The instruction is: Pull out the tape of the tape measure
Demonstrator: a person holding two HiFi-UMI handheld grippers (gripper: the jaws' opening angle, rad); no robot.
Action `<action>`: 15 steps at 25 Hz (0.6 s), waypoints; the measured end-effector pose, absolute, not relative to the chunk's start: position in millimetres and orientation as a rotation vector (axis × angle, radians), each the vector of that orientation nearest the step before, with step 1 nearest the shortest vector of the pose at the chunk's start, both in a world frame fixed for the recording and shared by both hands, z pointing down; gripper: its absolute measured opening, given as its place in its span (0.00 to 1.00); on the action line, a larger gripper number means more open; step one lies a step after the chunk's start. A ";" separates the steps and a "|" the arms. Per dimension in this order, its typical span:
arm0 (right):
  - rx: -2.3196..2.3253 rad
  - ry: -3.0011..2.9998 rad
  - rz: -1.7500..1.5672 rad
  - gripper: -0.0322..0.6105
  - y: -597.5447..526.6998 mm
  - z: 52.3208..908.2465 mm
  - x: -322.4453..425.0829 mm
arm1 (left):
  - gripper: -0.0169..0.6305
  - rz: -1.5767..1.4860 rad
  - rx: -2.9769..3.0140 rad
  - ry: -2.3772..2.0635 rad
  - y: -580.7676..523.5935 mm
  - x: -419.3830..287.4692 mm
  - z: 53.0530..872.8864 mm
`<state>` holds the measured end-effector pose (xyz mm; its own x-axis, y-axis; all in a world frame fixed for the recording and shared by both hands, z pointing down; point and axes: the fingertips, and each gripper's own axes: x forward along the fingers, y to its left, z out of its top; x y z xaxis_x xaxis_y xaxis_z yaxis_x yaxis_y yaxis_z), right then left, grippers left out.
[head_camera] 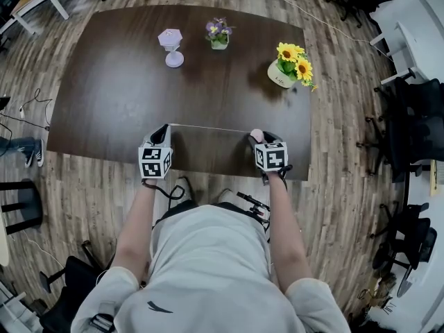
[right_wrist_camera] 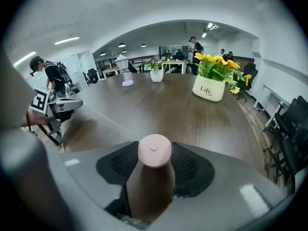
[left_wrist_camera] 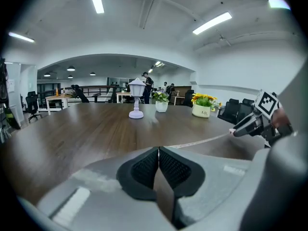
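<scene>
While both tools are held over the near edge of the dark wooden table (head_camera: 118, 82), a thin white tape (head_camera: 211, 128) is seen stretched in a nearly straight line between them. The left gripper (head_camera: 164, 132) is seen with its jaws pressed fully together, and the tape's free end is pinched at their tips. The right gripper (head_camera: 263, 141) is clamped on the tape measure (right_wrist_camera: 154, 150), a small round pink case that is gripped by its sides between the two black ribbed pads, its flat face turned towards the camera. From this case the tape is led off to the left, low over the tabletop; whether it touches the wood cannot be told.

Three ornaments are set well apart from the grippers along the far side of the table: a lilac lantern ornament (head_camera: 171, 47) on the left, a small pot of purple flowers (head_camera: 218, 33) just to its right, and a cream pot of sunflowers (head_camera: 288, 66) nearer the right edge. Each gripper is carried by one bare forearm of the person.
</scene>
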<state>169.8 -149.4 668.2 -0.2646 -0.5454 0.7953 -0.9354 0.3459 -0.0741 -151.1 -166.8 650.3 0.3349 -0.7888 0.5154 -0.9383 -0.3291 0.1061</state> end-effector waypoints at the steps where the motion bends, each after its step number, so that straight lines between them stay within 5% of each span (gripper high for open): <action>1: 1.288 -1.922 0.738 0.39 -149.4 671.9 169.1 | 0.04 0.541 2.210 -1.518 -166.9 -151.2 653.5; 15: 1.275 -1.860 0.760 0.39 -147.7 691.7 170.8 | 0.04 0.909 2.129 -1.398 -160.3 -135.1 699.5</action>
